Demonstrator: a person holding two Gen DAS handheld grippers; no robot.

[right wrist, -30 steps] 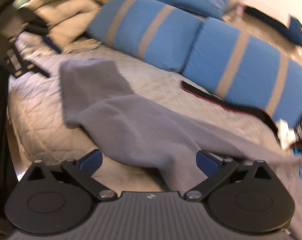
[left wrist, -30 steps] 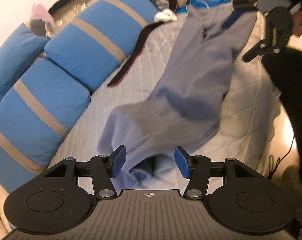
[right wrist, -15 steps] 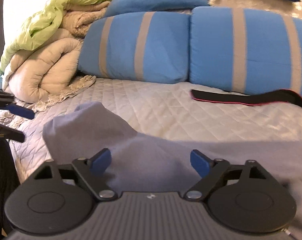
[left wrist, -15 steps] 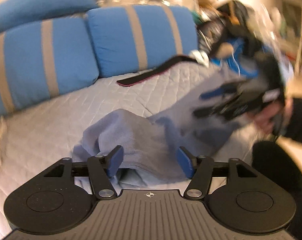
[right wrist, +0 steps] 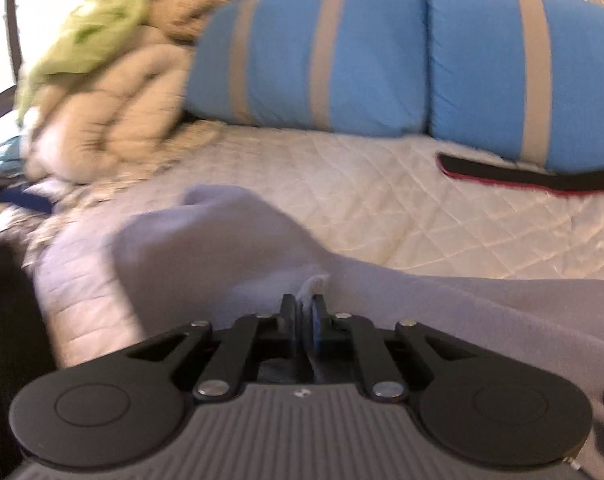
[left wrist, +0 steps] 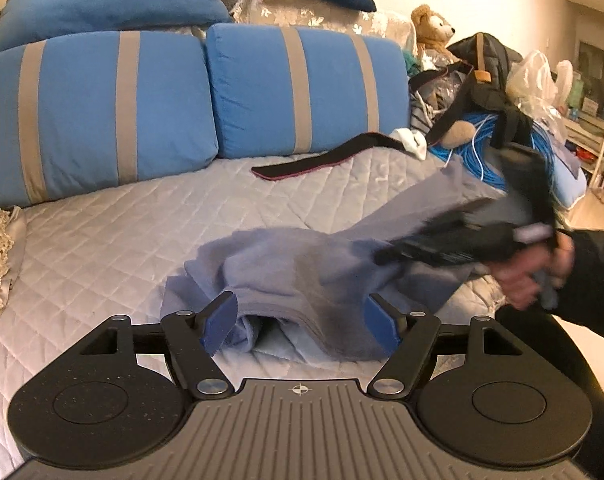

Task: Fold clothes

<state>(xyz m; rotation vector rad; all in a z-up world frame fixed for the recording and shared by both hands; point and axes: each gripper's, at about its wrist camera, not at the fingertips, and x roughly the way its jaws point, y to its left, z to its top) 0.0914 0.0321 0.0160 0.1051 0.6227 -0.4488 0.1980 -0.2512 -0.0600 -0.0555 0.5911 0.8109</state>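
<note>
A grey-lilac garment lies bunched on the quilted bed. My left gripper is open, its blue pads either side of the garment's near edge, which sits between them. My right gripper is shut on a fold of the same garment, pinched between the pads. In the left wrist view the right gripper is a blurred black shape over the cloth at the right, held by a hand.
Two blue cushions with tan stripes line the back of the bed. A black strap lies before them. Bags, a teddy bear and blue cable pile at the right. Rolled beige and green blankets sit at the left.
My right gripper has closed on a fold of the garment; it was wide open before. The left gripper stayed open and swung to face the cushions as the garment bunched up.
</note>
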